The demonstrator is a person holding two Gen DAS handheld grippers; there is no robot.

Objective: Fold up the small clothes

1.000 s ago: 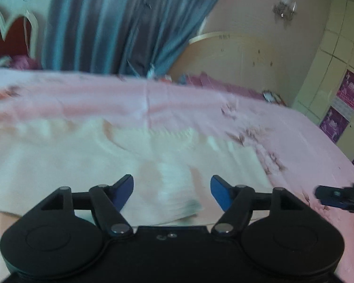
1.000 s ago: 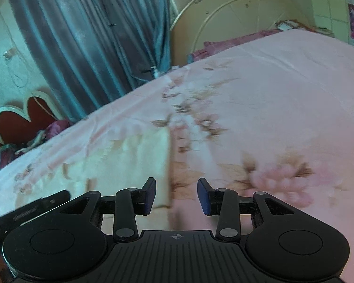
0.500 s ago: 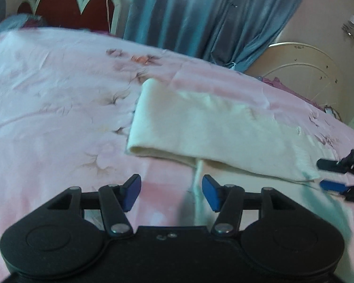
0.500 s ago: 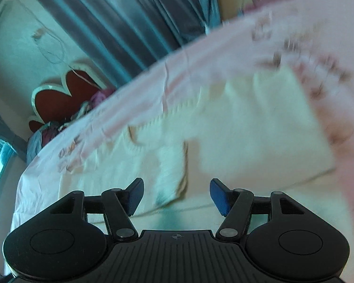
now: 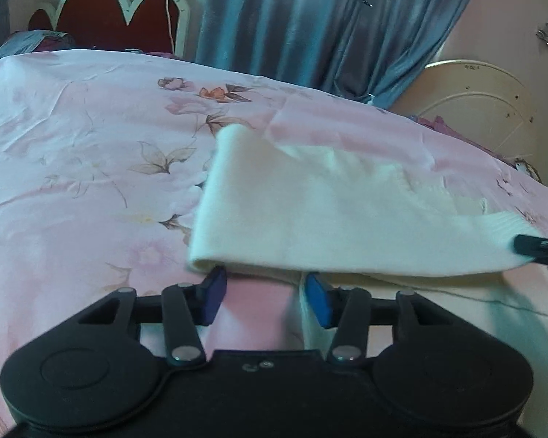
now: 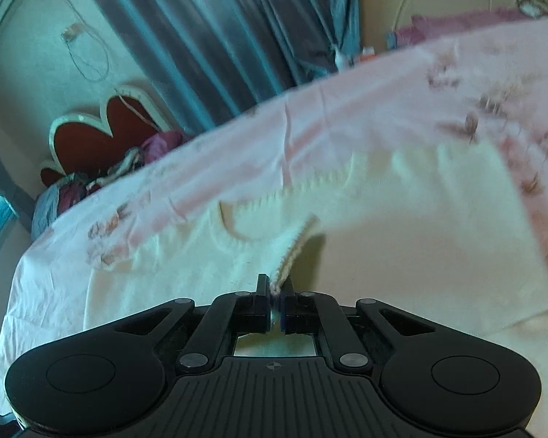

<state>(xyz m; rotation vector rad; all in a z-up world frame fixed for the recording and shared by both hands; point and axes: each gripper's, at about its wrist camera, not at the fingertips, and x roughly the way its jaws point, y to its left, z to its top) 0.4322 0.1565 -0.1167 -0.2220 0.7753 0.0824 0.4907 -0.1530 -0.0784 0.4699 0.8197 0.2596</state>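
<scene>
Pinching the ribbed cuff (image 6: 296, 248) of a cream knit sweater (image 5: 328, 215), right tool (image 6: 276, 301) is pressed together on it. Sweater lies on the pink floral bed (image 5: 73, 168), sleeve folded across. Soft, light, floppy knit; best held by cuff and folded edge. Left tool (image 5: 263, 292) angled down at that edge, jaws closing, nothing between them.

no readable text, no labels, no brands, no numbers

One cream sweater (image 5: 310, 211), two tongs (image 5: 263, 292)
</scene>
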